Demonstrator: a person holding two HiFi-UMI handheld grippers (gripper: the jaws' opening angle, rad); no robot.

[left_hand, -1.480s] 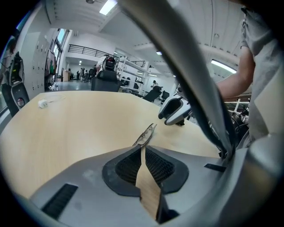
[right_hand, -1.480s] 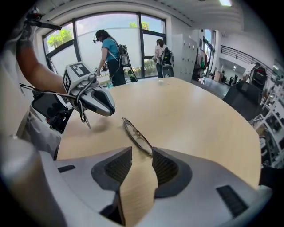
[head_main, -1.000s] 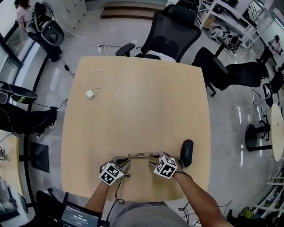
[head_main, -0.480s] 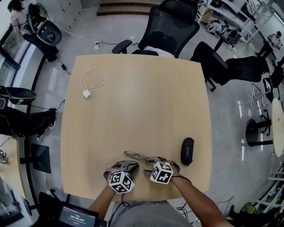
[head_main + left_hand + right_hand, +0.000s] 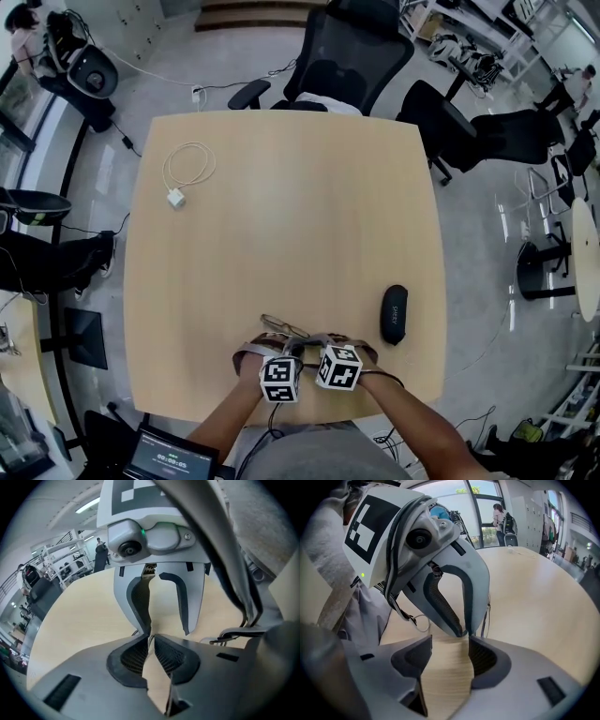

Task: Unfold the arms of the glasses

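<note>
Gently, swing one arm out.
Keep left fingers (image 5: 131, 656), just loosening, pinching the glasses (image 5: 281, 326); close empty, just-widening right fingers (image 5: 485, 658) on that arm.

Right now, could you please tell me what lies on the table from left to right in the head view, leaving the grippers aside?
In order: white charger with its cable → glasses → black glasses case.
</note>
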